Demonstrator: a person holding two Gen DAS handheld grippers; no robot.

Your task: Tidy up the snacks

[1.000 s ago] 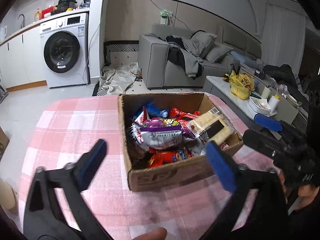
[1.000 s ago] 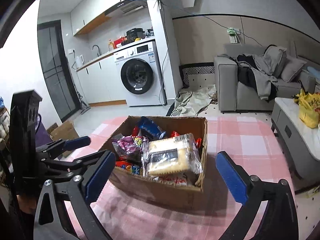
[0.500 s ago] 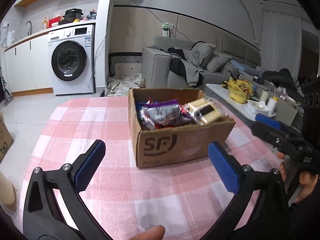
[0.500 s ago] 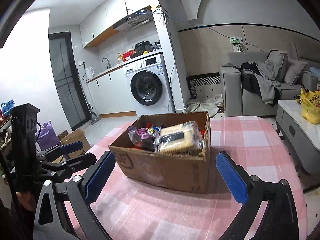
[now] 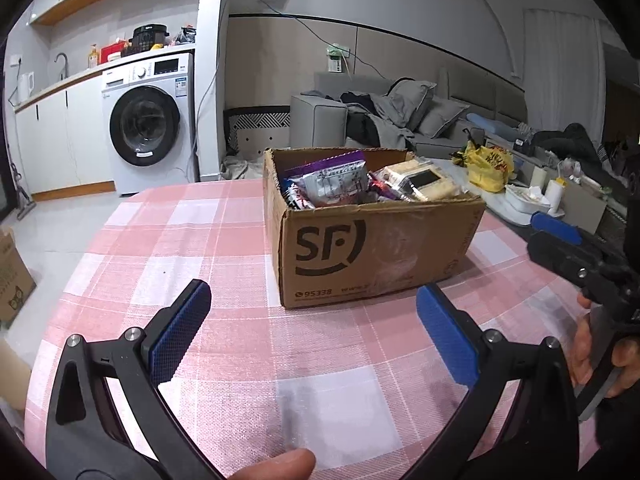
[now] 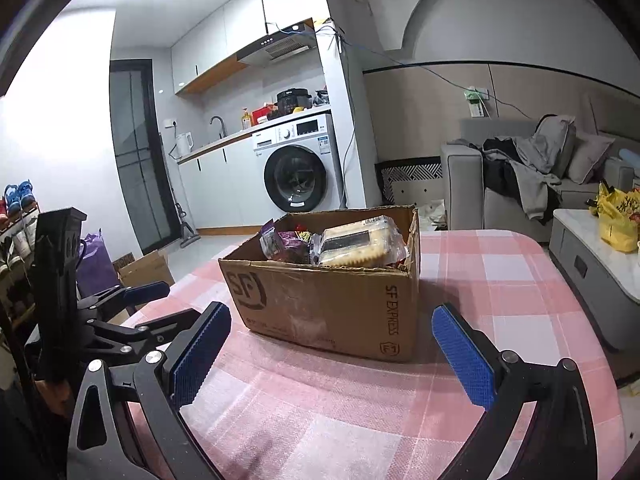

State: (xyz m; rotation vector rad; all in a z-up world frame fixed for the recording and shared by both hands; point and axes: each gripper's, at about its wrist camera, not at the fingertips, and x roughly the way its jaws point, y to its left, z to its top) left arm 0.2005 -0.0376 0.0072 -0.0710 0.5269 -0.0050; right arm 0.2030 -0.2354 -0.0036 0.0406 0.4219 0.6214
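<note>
Snacks (image 5: 340,184) fill one cardboard box (image 5: 372,248) printed "SF", which stands on the pink checked table (image 5: 224,240). An exact packet count cannot be made; two stand out: one purple-and-silver packet (image 5: 332,178) at the box's left side and one clear-wrapped pack of pale biscuits (image 5: 424,182) at its right side.

Tongs: two sets, both empty.
- Left tongs (image 5: 314,326): blue pads spread wide apart, held above the table on the near side of the box, not touching it.
- Right tongs (image 6: 332,352): blue pads likewise wide apart, held near the box corner, apart from it.

Left wrist view only:
- The "SF" front face of the box head-on.
- The right tongs to the right of the box, gripped by one hand (image 5: 600,354).
- One fingertip (image 5: 276,466) at the bottom edge.
- One low side table (image 5: 516,216) beyond the box, carrying white containers.

Right wrist view only:
- The left tongs to the left of the box.
- One open cardboard carton (image 6: 144,266) on the floor left of the box.
- The box side printed "SF EXPRESS".

Both views:
- One washing machine (image 5: 148,124) behind and left of the box.
- One grey sofa (image 5: 384,120) behind it.
- One yellow bag (image 5: 490,166) to its right.
</note>
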